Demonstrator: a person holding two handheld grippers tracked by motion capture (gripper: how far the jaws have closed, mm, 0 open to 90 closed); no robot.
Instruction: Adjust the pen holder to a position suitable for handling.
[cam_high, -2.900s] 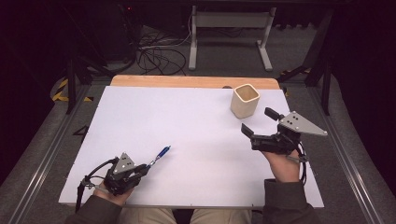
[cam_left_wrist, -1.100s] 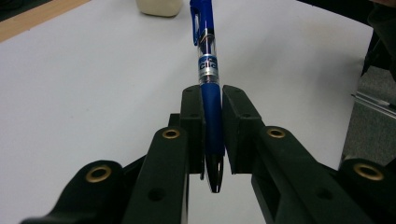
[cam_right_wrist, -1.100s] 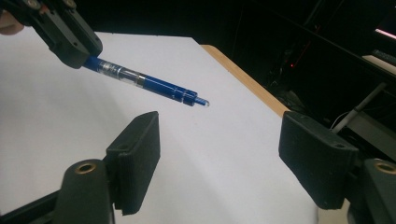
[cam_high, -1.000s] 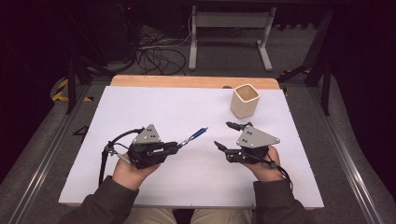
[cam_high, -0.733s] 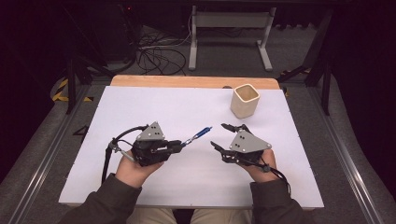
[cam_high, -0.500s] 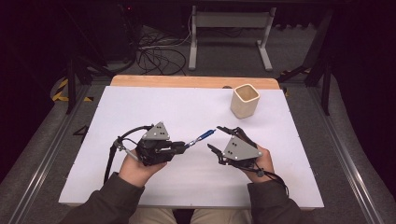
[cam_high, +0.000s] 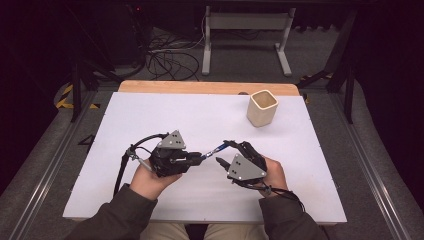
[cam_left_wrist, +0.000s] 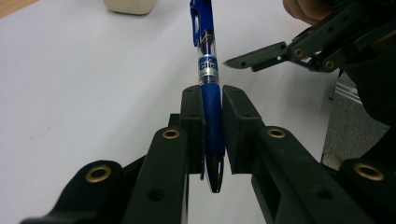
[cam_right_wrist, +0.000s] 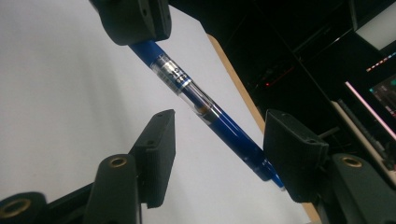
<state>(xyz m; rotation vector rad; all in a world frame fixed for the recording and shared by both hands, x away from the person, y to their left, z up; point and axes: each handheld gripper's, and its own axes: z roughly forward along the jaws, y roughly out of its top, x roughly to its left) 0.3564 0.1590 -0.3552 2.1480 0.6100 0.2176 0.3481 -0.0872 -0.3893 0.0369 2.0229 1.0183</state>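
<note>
Here, near the tabletop's front edge, your left claw clamps the blue pen; your right claw gapes around its clip end. Closing off-centre could twist it loose.

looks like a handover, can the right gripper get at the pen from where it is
Probably yes. The right gripper is open, and the pen's clip end already lies between its jaws in the right gripper view. Nothing blocks it; the left gripper clamps only the tip end.
</note>
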